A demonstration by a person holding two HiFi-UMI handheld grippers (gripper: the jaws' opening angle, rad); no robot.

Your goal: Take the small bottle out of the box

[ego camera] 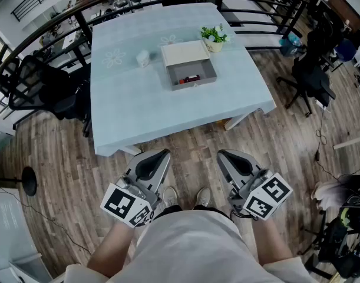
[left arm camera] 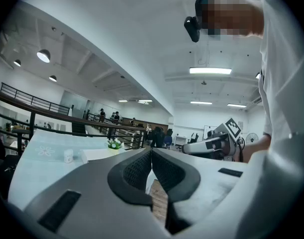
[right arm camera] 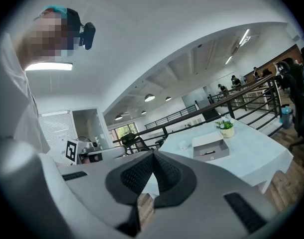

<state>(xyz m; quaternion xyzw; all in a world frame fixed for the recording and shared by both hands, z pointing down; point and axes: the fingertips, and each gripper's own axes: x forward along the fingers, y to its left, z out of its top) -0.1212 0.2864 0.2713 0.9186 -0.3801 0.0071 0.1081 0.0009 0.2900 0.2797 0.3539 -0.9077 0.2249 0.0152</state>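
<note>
Standing back from table (ego camera: 144, 111), head view: left gripper (ego camera: 159, 157) and right gripper (ego camera: 225, 157) low at waist, small bottle (ego camera: 192, 78) lying inside open box (ego camera: 214, 71). Left gripper view: jaws pressed together, empty. Right gripper view: jaws together, empty, box well ahead.

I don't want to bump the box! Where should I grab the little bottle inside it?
Probably its middle, straight down from above, jaws across its narrow width. The small bottle seems to lie on its side on the floor of the box, with walls all round and the lid open behind, so only the top is free.
</note>
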